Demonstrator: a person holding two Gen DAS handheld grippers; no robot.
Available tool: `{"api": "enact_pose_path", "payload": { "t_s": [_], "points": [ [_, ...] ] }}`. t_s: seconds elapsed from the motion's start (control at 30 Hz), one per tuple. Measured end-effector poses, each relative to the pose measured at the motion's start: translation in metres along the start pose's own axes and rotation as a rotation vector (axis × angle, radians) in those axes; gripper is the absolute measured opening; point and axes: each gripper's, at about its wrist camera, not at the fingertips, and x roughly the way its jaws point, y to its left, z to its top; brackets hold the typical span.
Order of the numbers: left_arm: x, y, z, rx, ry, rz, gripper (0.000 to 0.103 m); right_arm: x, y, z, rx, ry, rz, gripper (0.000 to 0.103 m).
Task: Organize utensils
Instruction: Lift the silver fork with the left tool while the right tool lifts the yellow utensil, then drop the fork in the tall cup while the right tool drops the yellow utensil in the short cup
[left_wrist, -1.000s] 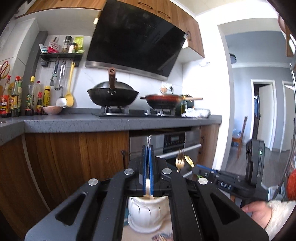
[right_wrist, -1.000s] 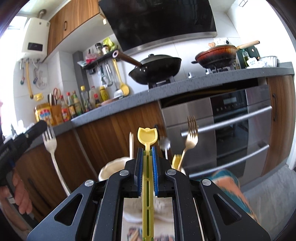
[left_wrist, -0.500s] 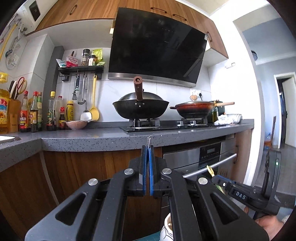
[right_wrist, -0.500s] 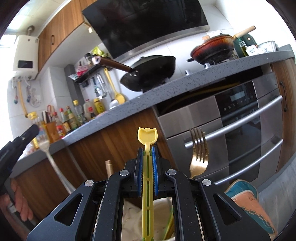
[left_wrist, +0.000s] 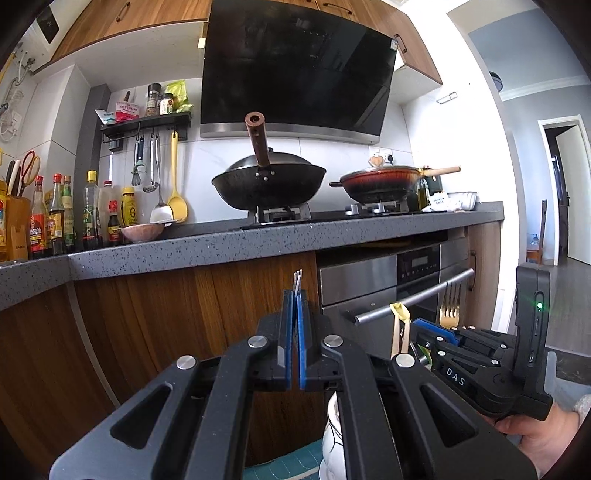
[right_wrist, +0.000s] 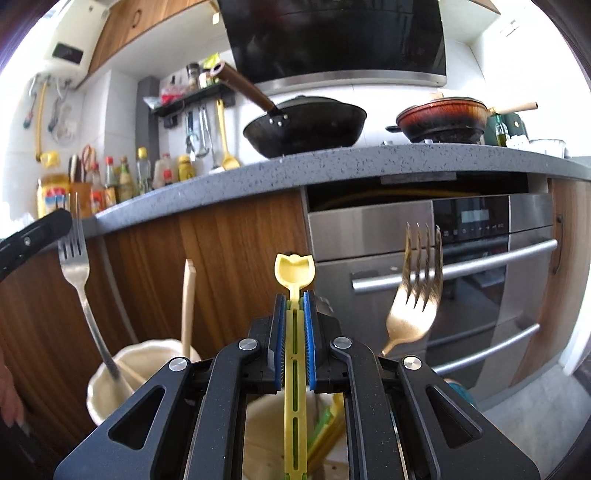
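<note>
My left gripper (left_wrist: 294, 295) is shut on a thin silver fork (left_wrist: 297, 278), seen edge-on with its tines poking up past the blue pads. In the right wrist view this silver fork (right_wrist: 74, 258) stands upright at the left in the left gripper (right_wrist: 37, 236), its handle reaching down into a cream holder (right_wrist: 107, 380). My right gripper (right_wrist: 294, 295) is shut on a yellow plastic utensil (right_wrist: 294, 271), upright, over a pale rim (right_wrist: 262, 421) holding yellow and green pieces. A gold fork (right_wrist: 413, 295) and a wooden stick (right_wrist: 189, 302) stand beside it. The right gripper (left_wrist: 417, 326) also shows in the left wrist view.
A grey counter (left_wrist: 258, 240) runs across above, bearing a black wok (left_wrist: 269, 184), a red pan (left_wrist: 384, 181) and bottles (left_wrist: 55, 221). Wooden cabinet fronts (right_wrist: 229, 251) and a steel oven (right_wrist: 461, 258) stand close ahead. A teal mat (left_wrist: 280, 461) lies under the white holder (left_wrist: 330, 439).
Both grippers have sunk, so the counter sits higher in both views. The silver fork's handle has come down into the cream holder. The yellow utensil stays gripped.
</note>
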Motion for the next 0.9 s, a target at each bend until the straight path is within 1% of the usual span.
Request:
{"api": "enact_pose_path", "payload": {
  "t_s": [0.2, 0.4, 0.57, 0.7, 0.9],
  "points": [
    [-0.002, -0.007, -0.007, 0.018, 0.014, -0.019, 0.002, -0.024, -0.006, -0.007, -0.01, 0.01, -0.009, 0.011],
    [-0.004, -0.011, -0.013, 0.029, 0.019, -0.039, 0.002, -0.042, -0.013, -0.013, 0.013, 0.041, 0.018, 0.011],
    [-0.003, -0.008, -0.016, 0.008, 0.034, -0.054, 0.003, -0.047, -0.017, -0.02, 0.04, 0.092, 0.031, 0.011],
    [0.0, -0.006, -0.019, -0.001, 0.054, -0.064, 0.003, -0.052, -0.015, -0.024, 0.038, 0.106, 0.033, 0.011],
    [-0.001, -0.008, -0.02, 0.001, 0.06, -0.07, 0.003, -0.051, -0.015, -0.031, 0.041, 0.14, 0.031, 0.011]
  ]
}}
